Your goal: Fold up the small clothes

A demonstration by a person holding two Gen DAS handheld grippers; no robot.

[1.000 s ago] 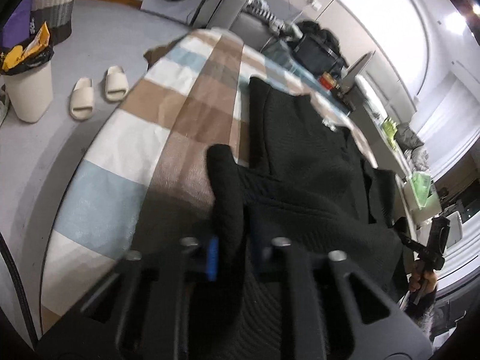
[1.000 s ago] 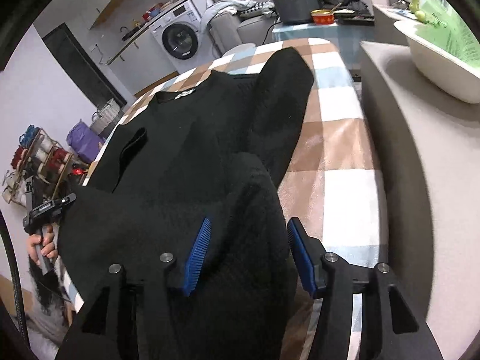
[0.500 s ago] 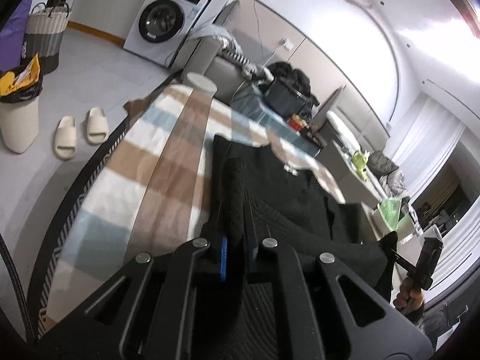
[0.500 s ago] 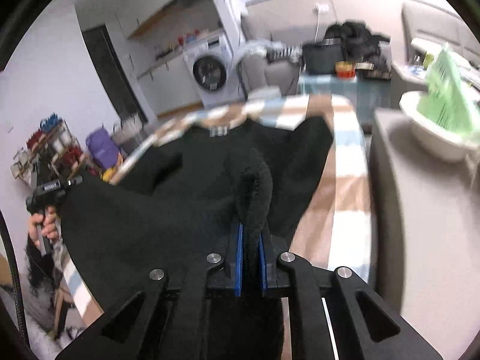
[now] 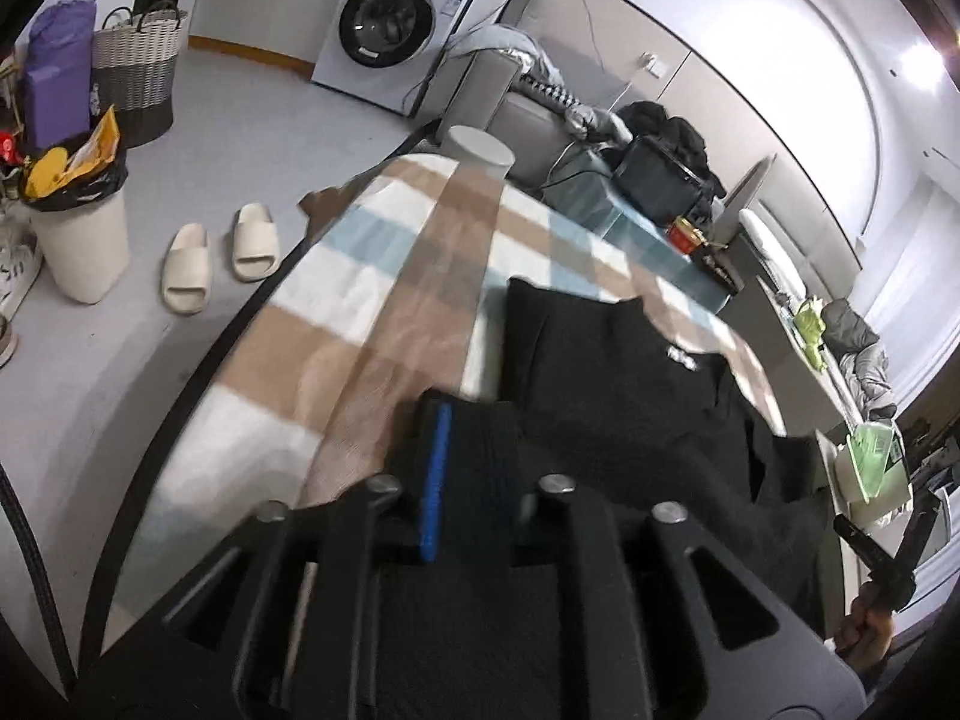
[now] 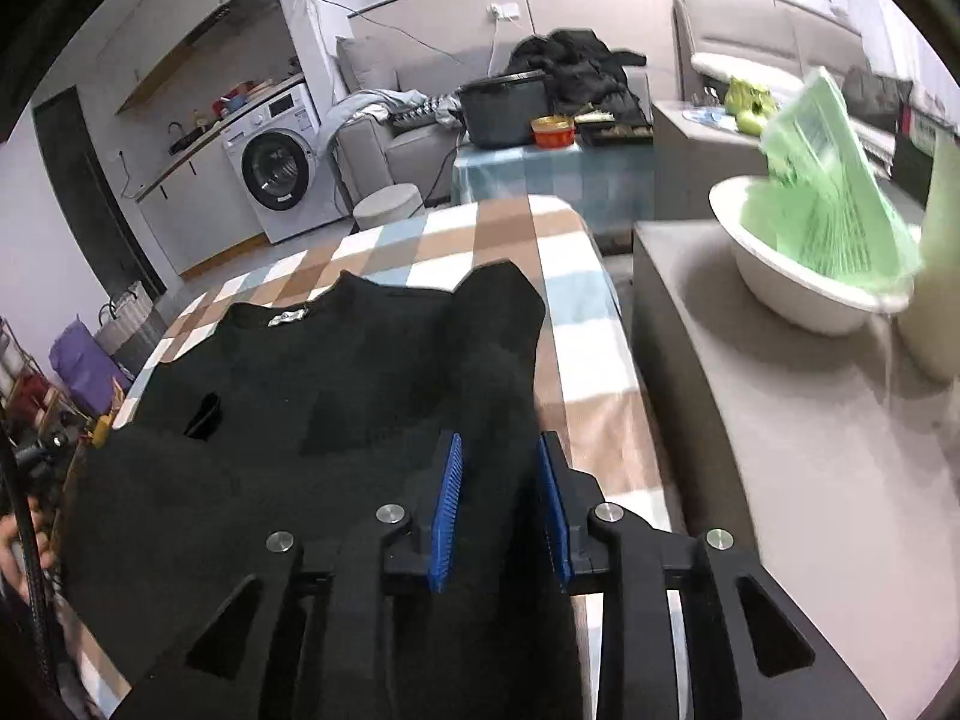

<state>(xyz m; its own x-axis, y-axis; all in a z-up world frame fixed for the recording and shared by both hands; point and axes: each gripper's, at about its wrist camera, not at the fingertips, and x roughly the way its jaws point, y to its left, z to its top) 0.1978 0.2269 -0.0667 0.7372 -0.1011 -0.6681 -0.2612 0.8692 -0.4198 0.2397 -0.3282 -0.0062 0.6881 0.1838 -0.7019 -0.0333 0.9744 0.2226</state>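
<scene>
A black knit sweater (image 6: 336, 372) lies on a checked tablecloth (image 6: 576, 360), collar with a white label toward the far side. It also shows in the left wrist view (image 5: 624, 384). My left gripper (image 5: 474, 468) has its jaws parted, with the sweater's hem lying between them over the near table edge. My right gripper (image 6: 501, 510) has its blue pads (image 6: 447, 510) apart, with the sweater's fabric lying loosely between them. One sleeve is folded up along the right side (image 6: 498, 312).
A grey cabinet (image 6: 750, 420) with a white bowl (image 6: 804, 282) of green packets stands right of the table. On the floor to the left are slippers (image 5: 222, 258), a white bin (image 5: 78, 228) and a basket (image 5: 135, 72). A washing machine (image 5: 390, 30) and sofa stand behind.
Both grippers were shut on the sweater's hem half a second ago and have now opened. The lifted hem has dropped onto the sweater body.
</scene>
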